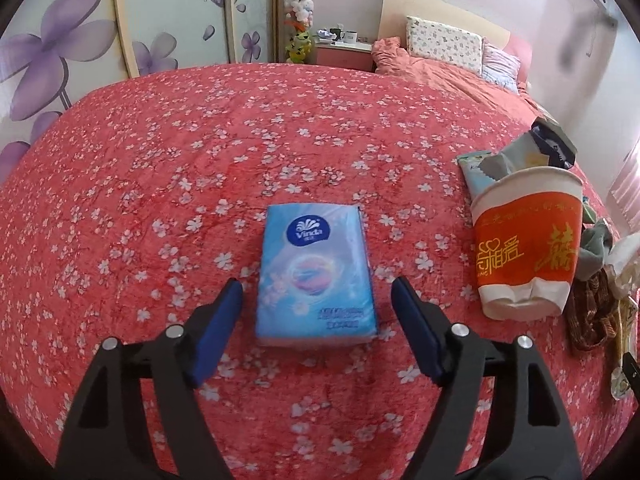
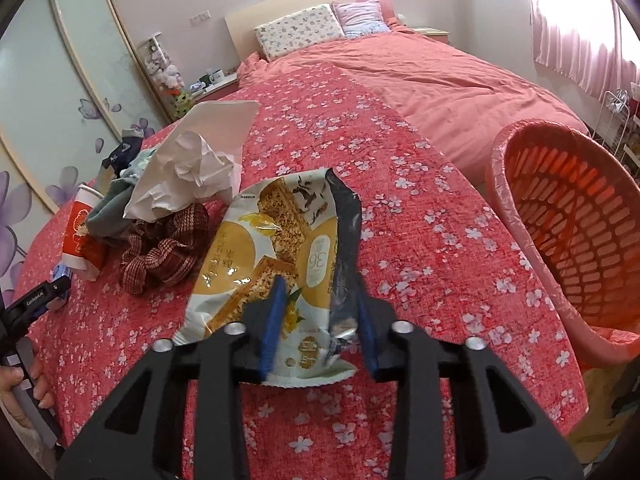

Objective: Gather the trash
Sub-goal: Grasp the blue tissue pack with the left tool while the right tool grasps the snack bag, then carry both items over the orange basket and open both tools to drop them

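Note:
A blue Vinda tissue pack (image 1: pixel 316 272) lies flat on the red flowered bedspread (image 1: pixel 200 160). My left gripper (image 1: pixel 317 284) stands open astride its near end, with a gap between each pad and the pack. In the right wrist view, a yellow and white snack wrapper (image 2: pixel 256 240) is bunched between the blue pads of my right gripper (image 2: pixel 320 284), which is shut on it. The wrapper spreads out past the left finger. An orange and white paper cup (image 1: pixel 528 240) stands to the right of the tissue pack.
A red plastic basket (image 2: pixel 560 208) with a liner sits at the bed's right edge. Crumpled white paper (image 2: pixel 192 168), a brown checked cloth (image 2: pixel 168 248), grey cloth and more wrappers (image 1: pixel 516 156) are heaped near the cup. Pillows lie at the bed's head.

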`<state>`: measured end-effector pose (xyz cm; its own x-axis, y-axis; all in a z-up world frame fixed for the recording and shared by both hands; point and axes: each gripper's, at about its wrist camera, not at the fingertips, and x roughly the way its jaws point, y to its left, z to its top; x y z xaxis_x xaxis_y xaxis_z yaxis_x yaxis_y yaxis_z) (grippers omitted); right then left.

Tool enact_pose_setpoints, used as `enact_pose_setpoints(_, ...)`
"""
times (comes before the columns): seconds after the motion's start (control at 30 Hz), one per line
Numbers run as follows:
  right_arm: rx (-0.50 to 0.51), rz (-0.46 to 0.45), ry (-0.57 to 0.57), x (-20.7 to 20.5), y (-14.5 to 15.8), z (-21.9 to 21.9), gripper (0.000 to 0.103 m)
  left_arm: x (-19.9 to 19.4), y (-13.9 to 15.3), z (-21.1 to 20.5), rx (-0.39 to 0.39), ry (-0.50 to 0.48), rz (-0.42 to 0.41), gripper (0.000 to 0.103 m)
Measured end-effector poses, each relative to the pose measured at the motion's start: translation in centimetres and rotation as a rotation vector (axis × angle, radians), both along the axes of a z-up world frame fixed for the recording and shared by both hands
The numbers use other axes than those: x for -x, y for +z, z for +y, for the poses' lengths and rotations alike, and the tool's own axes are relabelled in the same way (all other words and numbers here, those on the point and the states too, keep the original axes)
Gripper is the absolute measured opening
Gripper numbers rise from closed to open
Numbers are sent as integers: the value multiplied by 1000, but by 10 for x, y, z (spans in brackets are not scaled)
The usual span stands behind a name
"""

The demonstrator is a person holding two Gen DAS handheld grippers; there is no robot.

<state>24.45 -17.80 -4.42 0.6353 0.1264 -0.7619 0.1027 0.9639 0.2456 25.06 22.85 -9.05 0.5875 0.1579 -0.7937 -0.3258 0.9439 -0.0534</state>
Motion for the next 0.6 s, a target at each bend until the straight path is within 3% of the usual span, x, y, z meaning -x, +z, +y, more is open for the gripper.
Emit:
enact_pose_setpoints(0.13,3,1,3,3,-1,0,11,2,1,-2,-28,1,-9,52)
enact_pose_setpoints(0.4,8,-51,8,14,12,-3,6,13,6,1,-1,-30,-30,50)
enact_pose_setpoints(0.6,27,-100,0,23,27,-12,2,25,26,-10,6,-61,-76,50)
